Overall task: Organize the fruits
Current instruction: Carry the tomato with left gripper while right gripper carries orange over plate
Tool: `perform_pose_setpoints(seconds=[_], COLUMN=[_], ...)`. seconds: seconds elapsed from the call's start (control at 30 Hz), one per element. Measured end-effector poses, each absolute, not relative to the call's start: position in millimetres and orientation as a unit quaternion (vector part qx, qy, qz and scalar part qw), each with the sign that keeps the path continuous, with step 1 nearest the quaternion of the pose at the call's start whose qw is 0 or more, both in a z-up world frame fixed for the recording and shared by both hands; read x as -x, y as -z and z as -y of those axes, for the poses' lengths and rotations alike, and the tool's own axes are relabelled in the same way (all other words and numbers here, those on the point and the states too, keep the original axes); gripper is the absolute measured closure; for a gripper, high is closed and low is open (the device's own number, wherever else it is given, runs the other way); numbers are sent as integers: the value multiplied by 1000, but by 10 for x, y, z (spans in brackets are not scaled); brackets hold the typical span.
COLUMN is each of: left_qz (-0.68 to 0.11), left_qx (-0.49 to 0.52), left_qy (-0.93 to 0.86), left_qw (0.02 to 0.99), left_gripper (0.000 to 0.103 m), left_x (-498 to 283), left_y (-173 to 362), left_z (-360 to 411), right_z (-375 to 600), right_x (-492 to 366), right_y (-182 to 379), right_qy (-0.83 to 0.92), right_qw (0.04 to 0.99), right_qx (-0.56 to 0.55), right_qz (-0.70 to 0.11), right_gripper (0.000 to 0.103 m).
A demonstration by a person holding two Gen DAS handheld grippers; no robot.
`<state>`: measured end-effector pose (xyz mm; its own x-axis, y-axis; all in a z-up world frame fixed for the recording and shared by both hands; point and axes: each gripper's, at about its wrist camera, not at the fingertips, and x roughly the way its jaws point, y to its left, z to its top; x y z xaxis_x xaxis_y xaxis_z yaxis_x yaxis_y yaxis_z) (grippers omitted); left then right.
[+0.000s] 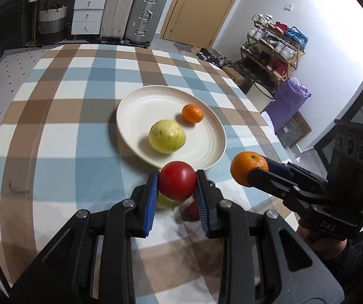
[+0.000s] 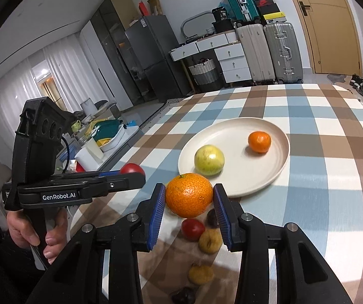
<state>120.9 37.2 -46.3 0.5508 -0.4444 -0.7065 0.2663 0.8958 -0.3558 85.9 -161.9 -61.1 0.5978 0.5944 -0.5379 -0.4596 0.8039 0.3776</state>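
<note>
My left gripper (image 1: 177,186) is shut on a red tomato (image 1: 177,184), held above the checked tablecloth just short of the cream plate (image 1: 206,152). On the plate lie a yellow-green guava (image 1: 166,136) and a small tangerine (image 1: 192,113). My right gripper (image 2: 189,197) is shut on a large orange (image 2: 189,195), near the plate's (image 2: 277,172) front rim. From the left wrist view the right gripper (image 1: 251,174) shows at the right with the orange (image 1: 247,167). The right wrist view has the left gripper (image 2: 137,173) at the left, with the tomato (image 2: 130,169) at its tips.
Below the right gripper several small fruits lie on the cloth: a red one (image 2: 193,229), yellowish ones (image 2: 209,240) and dark ones (image 2: 184,296). A green fruit (image 1: 167,201) lies under the left gripper. A cluttered counter (image 2: 100,136) borders the table's left side, a shoe rack (image 1: 272,48) its right.
</note>
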Motion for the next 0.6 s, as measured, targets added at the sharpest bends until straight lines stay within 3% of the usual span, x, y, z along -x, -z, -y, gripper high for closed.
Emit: perform_pose_setpoints(seconds=[0.6], left_qz=[-445], left_qx=[97], left_qy=[238], left_qw=[858], left_gripper=[78], left_x=[-2007], left_y=[397], left_z=[3], right_z=[1757], right_x=[-1497], right_y=[633], right_qy=[-282], right_qw=[883], right_qx=[-120], right_qz=[-355], right_gripper=[64])
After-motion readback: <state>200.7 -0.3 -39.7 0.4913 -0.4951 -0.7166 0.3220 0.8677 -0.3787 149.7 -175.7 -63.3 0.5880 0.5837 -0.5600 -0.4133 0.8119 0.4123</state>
